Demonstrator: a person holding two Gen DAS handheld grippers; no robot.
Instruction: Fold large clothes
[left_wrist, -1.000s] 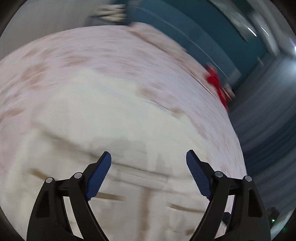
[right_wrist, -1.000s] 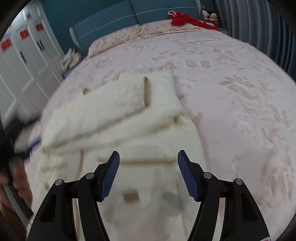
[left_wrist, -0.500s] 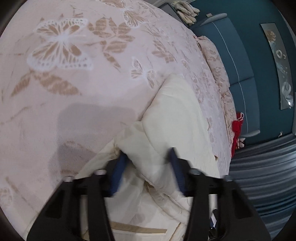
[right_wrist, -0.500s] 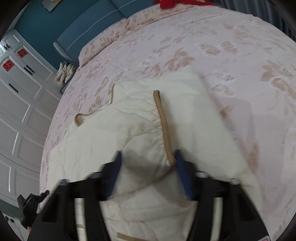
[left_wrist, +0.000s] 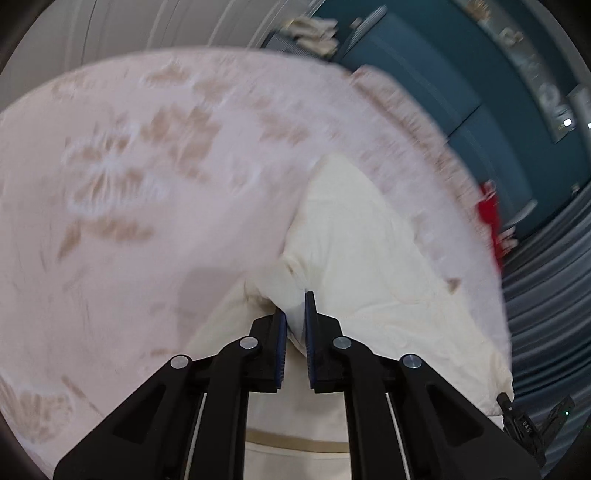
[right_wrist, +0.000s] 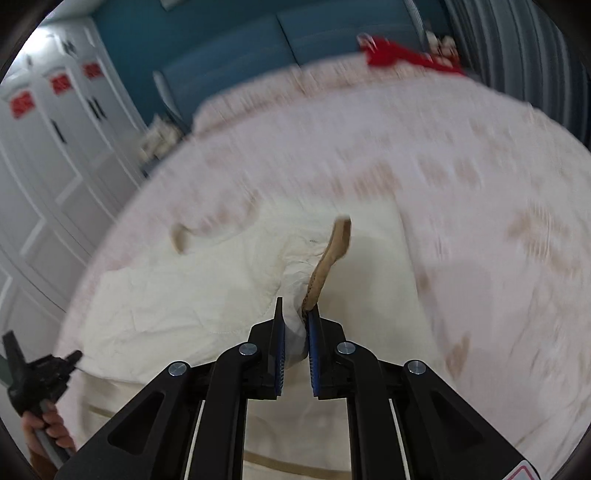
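- I count one cream quilted garment with tan trim (right_wrist: 192, 295) lying spread across the one bed with a pale pink cover printed with tan butterflies and leaves (right_wrist: 480, 177)
- My left gripper (left_wrist: 294, 314) has its jaws pinched shut on a bunched fold of the cream cloth; the right gripper's jaws have just been closing too
- My right gripper (right_wrist: 295, 314) grips a gathered bit of the same garment, with one tan trim strap (right_wrist: 332, 254) rising out from between the blue pads (right_wrist: 314, 332)
- I see a second tan trim loop (right_wrist: 179, 236) farther left on the garment, so two trim pieces show at its upper edge, plus one tan band across the part nearest me
- In the right wrist view the other black gripper (right_wrist: 37, 373) shows at the lower left edge, held by one hand (right_wrist: 48, 432)
- One red item (right_wrist: 399, 55) lies at the head of the bed, well apart from the garment
- Behind stand one dark teal padded headboard (right_wrist: 236, 62) and white wardrobe doors (right_wrist: 55, 155) bearing three red paper squares
- Both views are motion-blurred, so finer detail I cannot tell
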